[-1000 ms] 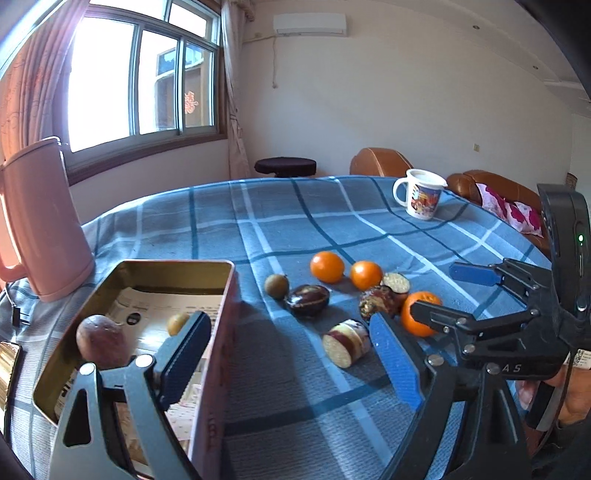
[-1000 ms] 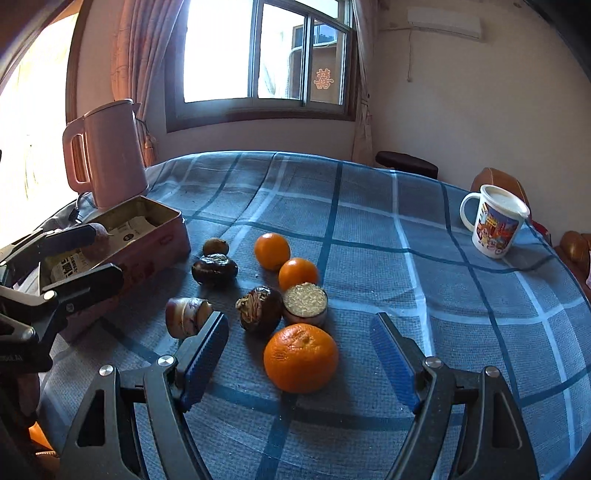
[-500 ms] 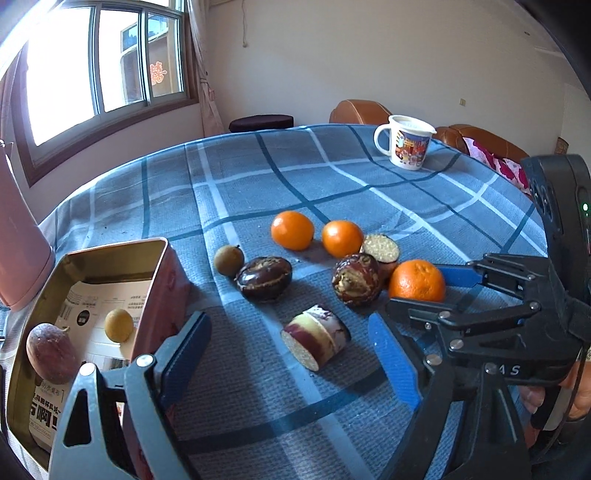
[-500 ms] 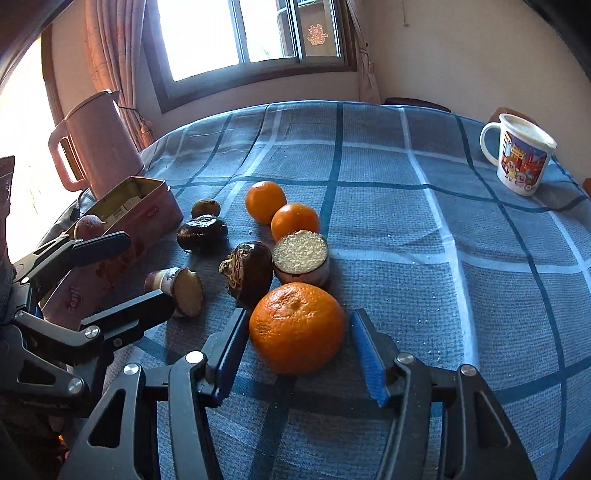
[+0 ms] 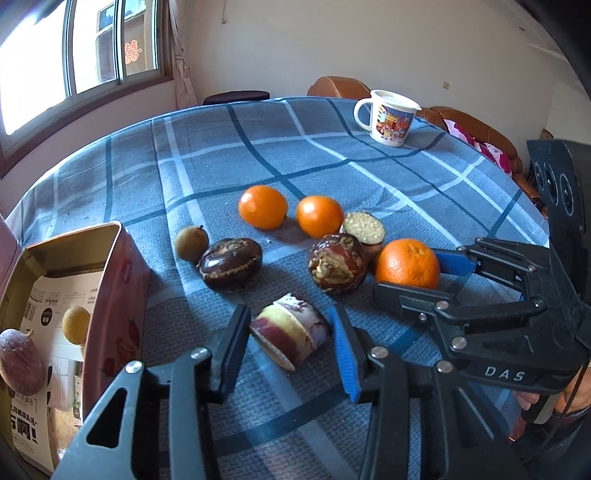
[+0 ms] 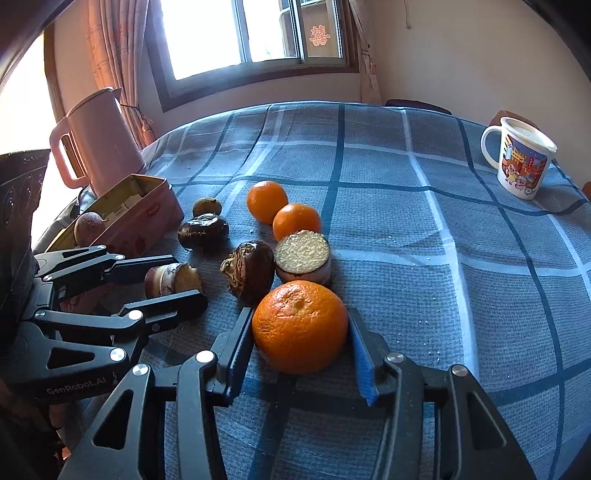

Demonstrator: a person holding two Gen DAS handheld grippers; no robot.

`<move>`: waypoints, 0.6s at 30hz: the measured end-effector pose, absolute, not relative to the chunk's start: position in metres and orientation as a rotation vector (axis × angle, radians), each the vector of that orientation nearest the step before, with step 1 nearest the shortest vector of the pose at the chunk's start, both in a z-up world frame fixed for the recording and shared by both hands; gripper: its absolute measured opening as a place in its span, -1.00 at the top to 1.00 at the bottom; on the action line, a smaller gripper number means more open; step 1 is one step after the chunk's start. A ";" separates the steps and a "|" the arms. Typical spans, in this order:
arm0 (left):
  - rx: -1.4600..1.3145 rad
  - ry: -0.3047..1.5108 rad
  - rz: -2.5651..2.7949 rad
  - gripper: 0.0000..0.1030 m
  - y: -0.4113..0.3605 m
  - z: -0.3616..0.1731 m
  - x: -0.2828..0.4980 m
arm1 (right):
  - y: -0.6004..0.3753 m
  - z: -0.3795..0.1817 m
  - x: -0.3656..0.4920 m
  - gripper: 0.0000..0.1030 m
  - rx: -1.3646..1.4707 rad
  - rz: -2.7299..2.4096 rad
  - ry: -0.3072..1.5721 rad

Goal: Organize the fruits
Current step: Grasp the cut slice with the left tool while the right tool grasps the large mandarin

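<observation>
Blue plaid cloth covers a round counter where both tools work at once. On the left, a pink tin stands open with a brown passion fruit and a small yellow fruit already inside. Just right of it, the left tool is closing around a cut, purple-skinned fruit piece lying on its side; the left pad touches it, the blue right pad sits just beside it. Further right, the right tool is closing on a large orange, both pads against its sides.

Risks, as I judge them: the cut piece is lopsided and soft, so it may twist or squash under the closing pads. The orange is round and held low, so it could roll out on lifting. It touches a dark wrinkled fruit and a cut half with a grainy face, which may get nudged. The two tools sit near each other and could collide on the way to the tin.

Two small oranges lie behind. A pink kettle stands by the tin, a cartoon mug far right. Beyond are a bright window, curtains and brown seats.
</observation>
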State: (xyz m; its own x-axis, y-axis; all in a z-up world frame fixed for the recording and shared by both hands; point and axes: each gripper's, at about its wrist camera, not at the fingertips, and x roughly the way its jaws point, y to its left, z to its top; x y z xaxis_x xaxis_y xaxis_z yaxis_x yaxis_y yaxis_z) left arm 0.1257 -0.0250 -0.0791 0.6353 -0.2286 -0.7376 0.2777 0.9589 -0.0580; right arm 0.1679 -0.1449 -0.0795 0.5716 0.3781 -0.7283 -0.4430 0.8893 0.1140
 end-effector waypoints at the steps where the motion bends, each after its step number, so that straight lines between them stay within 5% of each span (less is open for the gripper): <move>1: 0.062 0.826 -0.289 0.11 -0.025 -0.078 0.125 | -0.145 -0.079 0.167 0.03 -0.082 0.484 0.827; 18: 0.041 0.671 -0.288 0.11 -0.016 -0.058 0.105 | -0.144 -0.066 0.153 0.03 -0.103 0.484 0.719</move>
